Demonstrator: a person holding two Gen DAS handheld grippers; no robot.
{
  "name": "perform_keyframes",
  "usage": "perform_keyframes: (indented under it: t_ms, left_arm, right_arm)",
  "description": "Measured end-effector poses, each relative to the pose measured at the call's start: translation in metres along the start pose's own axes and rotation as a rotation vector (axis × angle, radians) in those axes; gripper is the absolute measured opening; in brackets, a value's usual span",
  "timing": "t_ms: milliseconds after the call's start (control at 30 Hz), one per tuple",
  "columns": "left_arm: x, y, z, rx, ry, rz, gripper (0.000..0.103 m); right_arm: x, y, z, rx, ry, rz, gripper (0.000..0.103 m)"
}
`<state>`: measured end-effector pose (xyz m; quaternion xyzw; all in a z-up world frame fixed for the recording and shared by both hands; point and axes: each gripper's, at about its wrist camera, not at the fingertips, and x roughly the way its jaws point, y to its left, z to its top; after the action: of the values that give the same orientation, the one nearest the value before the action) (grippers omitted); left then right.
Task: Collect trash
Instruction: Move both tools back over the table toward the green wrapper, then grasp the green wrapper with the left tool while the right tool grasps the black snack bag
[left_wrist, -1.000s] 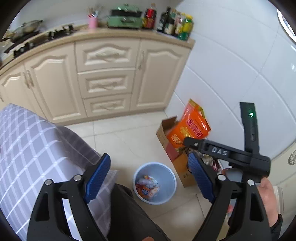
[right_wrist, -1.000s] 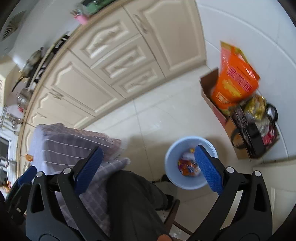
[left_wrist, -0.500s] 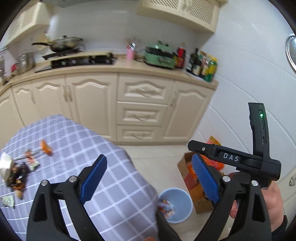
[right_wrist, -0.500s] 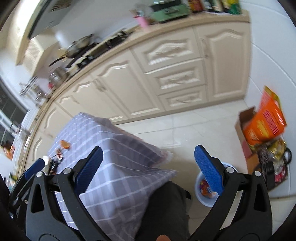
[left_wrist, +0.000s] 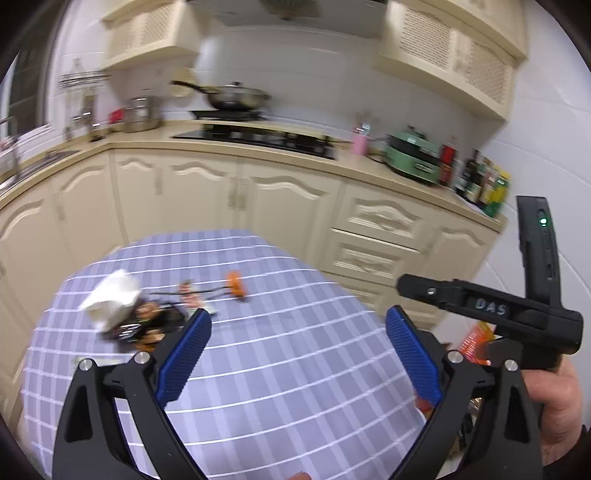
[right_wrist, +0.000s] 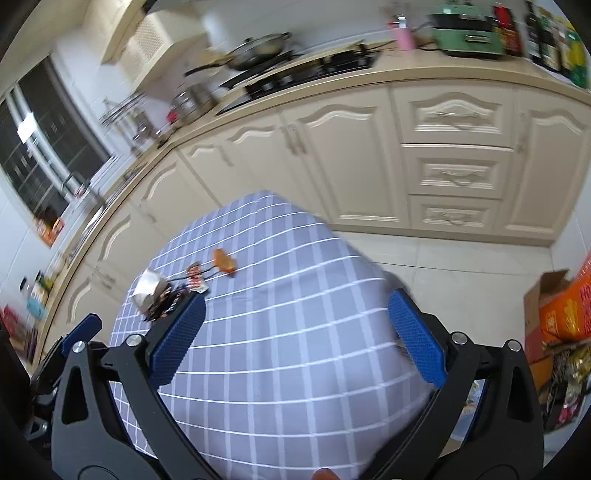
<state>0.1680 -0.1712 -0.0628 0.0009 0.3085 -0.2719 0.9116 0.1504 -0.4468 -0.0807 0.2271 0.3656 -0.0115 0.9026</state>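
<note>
Both my left claw (left_wrist: 297, 328) and right claw (right_wrist: 295, 314) hang spread and empty above the checked counter (right_wrist: 295, 332). The wrapper pile (left_wrist: 140, 321) lies far-left: light, crinkly, slippery, so I'd pinch the crumpled white paper (left_wrist: 110, 299) by a fold.

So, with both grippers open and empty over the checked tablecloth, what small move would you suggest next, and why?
Probably advance the left gripper toward the trash pile on the tablecloth. Both it and the right gripper hold nothing, and the pile lies just beyond its left finger, nearer than the orange scrap.
</note>
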Motion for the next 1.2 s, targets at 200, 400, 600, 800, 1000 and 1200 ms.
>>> perform_keyframes:
  t_ms: [200, 400, 600, 800, 1000, 1200]
  left_arm:
    - [-0.014, 0.063, -0.011, -0.084, -0.004, 0.119, 0.093]
    - [-0.021, 0.122, -0.031, -0.162, 0.019, 0.236, 0.093]
    - [-0.009, 0.166, -0.051, -0.197, 0.071, 0.326, 0.093]
    - [0.017, 0.19, -0.068, -0.182, 0.151, 0.382, 0.093]
    - [0.042, 0.204, -0.074, -0.183, 0.206, 0.389, 0.093]
    - [0.065, 0.211, -0.077, -0.187, 0.266, 0.377, 0.093]
  right_arm:
    - [0.032, 0.05, -0.001, -0.082, 0.049, 0.044, 0.097]
    - [0.065, 0.092, -0.008, -0.153, 0.109, 0.081, 0.097]
    - [0.096, 0.121, -0.018, -0.2, 0.164, 0.099, 0.097]
    - [0.14, 0.143, -0.036, -0.231, 0.245, 0.108, 0.092]
    - [0.188, 0.162, -0.044, -0.21, 0.334, 0.14, 0.065]
    - [0.217, 0.173, -0.039, -0.178, 0.347, 0.147, 0.04]
